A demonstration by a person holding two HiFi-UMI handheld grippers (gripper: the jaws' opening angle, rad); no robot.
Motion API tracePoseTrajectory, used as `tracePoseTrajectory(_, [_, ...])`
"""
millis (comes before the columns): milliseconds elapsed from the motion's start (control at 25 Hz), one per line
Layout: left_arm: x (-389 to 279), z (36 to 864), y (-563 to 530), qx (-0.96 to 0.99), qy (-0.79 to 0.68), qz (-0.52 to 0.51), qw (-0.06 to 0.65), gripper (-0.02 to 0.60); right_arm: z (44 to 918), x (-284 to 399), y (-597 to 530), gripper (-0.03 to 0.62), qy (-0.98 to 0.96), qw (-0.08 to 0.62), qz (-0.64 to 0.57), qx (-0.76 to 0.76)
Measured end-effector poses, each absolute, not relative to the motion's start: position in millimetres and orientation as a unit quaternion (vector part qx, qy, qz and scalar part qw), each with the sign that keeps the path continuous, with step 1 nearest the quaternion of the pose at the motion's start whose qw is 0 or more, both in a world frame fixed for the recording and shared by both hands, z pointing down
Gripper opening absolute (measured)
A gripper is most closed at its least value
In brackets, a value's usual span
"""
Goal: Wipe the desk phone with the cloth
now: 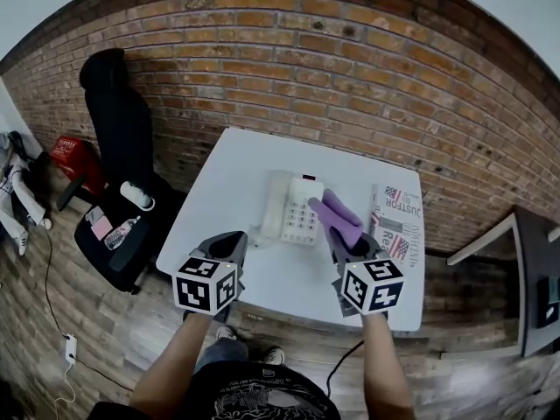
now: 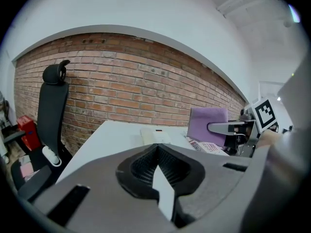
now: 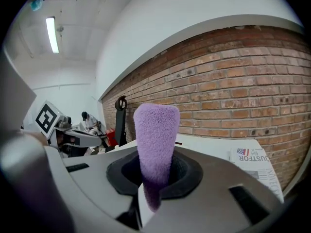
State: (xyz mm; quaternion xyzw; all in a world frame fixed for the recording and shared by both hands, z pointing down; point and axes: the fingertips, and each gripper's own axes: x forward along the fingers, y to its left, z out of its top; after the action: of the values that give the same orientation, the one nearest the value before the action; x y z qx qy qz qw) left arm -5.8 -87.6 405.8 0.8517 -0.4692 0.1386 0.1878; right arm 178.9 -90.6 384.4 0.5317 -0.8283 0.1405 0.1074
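Phone (image 1: 293, 206) sits mid-worktop (image 1: 229, 175). Right tongs (image 1: 343, 240) pinch the cloth (image 1: 337, 215) upright at its 3 o'clock edge, off the keys: poised to wipe or just lifted, I judge; any stroke needs it lowered flat. Left tongs (image 1: 234, 241), pressed together and empty, hover at 7. Newspaper (image 1: 398, 221) crowds 3; 12 lies open

The cloth (image 3: 155, 144) looks fuzzy, the desk phone (image 1: 293, 210) smooth plastic, the table (image 1: 226, 191) matt, the brick wall (image 1: 350, 68) rough.
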Motion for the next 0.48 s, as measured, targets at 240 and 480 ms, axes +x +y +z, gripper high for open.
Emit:
tracePoseTrajectory(240, [-14.8, 414.3, -107.8, 0.848, -0.474, 0.136, 0.194, 0.005, 378.2, 183.0, -134.0, 0.044, -0.828, 0.130, 0.118, 0.532])
tracePoseTrajectory(480, [-14.9, 422.1, -145.0, 0.852, -0.465, 0.132, 0.199, 0.005, 385.8, 179.1, -180.6, 0.044, -0.824, 0.169, 0.107, 0.530])
